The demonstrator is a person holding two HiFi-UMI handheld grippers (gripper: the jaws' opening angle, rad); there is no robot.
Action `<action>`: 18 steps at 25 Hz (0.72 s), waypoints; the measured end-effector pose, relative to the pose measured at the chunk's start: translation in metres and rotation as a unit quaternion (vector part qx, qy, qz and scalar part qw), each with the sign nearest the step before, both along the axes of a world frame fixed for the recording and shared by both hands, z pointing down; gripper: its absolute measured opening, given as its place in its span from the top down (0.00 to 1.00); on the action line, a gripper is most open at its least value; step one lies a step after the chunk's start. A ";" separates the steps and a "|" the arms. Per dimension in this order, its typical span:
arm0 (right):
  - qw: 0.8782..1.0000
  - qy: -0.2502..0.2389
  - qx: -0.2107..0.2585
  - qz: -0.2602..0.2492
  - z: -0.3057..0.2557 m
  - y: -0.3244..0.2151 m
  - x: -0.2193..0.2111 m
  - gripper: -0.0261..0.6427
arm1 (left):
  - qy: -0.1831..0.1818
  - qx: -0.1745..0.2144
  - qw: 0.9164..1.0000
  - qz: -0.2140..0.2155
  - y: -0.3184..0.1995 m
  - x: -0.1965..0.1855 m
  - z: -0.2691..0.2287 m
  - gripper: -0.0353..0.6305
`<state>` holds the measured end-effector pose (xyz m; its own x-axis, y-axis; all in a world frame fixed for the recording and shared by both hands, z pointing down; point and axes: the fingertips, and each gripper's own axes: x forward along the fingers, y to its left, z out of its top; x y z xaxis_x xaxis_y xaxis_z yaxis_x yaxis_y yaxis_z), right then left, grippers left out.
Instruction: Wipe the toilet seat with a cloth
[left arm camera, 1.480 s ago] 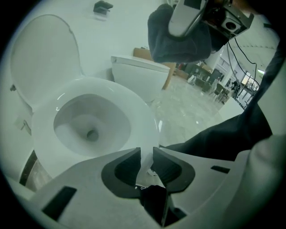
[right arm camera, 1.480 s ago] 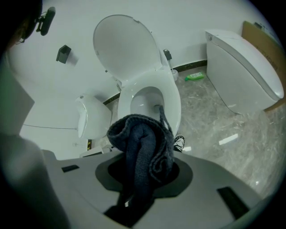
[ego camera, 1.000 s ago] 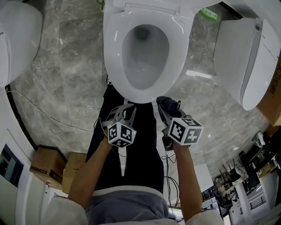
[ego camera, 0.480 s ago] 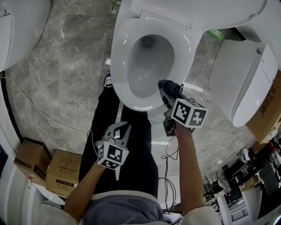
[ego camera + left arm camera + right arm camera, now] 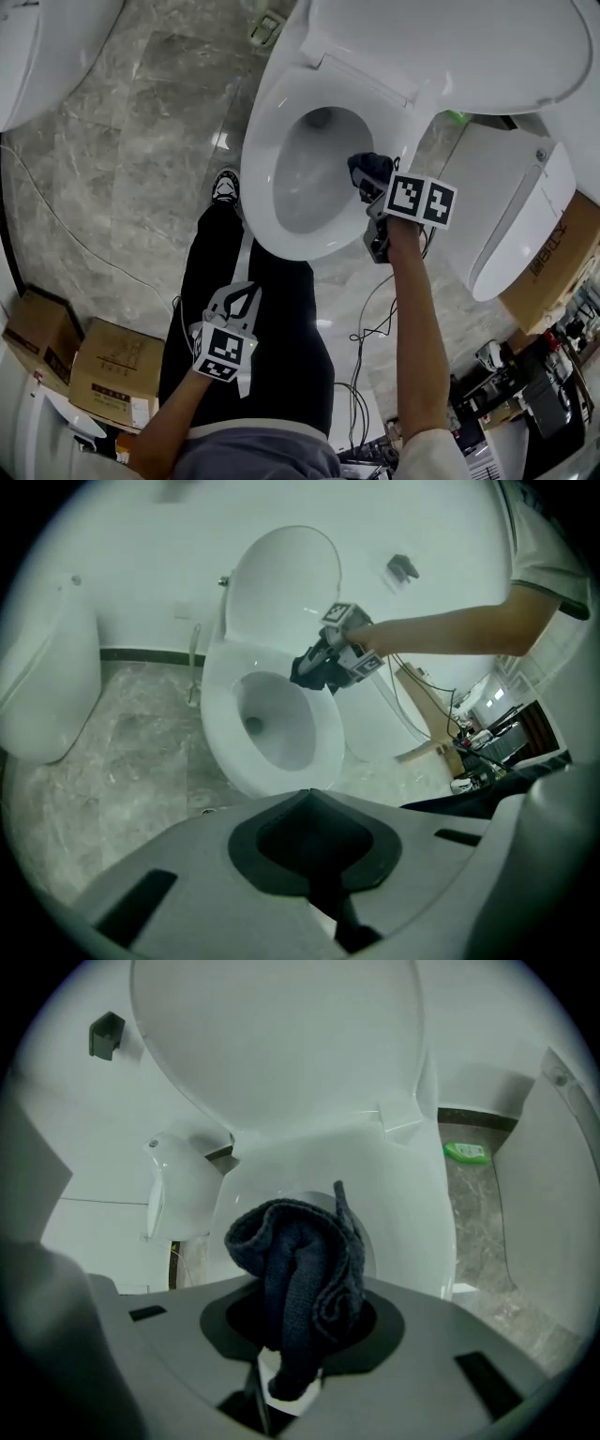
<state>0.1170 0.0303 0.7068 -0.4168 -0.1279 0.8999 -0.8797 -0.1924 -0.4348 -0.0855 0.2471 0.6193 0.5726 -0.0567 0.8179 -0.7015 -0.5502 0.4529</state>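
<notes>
Two cardboard boxes [image 5: 105, 372] sit side by side on the grey marble floor [image 5: 141, 122]

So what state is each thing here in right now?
toilet lid: raised.
toilet seat: down.
cloth: bunched up, over the seat's rim.
right gripper: shut on the cloth.
left gripper: shut, empty.

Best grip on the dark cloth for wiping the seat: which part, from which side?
Pinch the bunched end from above, as the right hand-held gripper does. The cloth is soft and folded, so its loose folds stick out past the jaws to meet the toilet seat.
</notes>
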 end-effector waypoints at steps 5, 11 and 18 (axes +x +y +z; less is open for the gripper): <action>0.998 0.026 -0.039 -0.040 0.022 -0.034 0.011 0.80 | -0.004 -0.006 1.000 -0.018 -0.006 -0.005 0.001 0.93; 0.993 0.052 -0.089 -0.054 0.049 -0.058 0.016 0.80 | -0.007 -0.014 0.998 -0.059 -0.019 -0.012 0.004 0.93; 0.985 0.069 -0.119 -0.107 0.056 -0.076 0.016 0.80 | 0.001 -0.021 0.997 -0.079 -0.026 -0.006 0.003 0.93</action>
<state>0.1332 -0.0461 0.7627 -0.2834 0.1713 0.9436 -0.9586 -0.0794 -0.2735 -0.0914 0.2209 0.6224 0.5608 -0.1133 0.8202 -0.7773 -0.4133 0.4744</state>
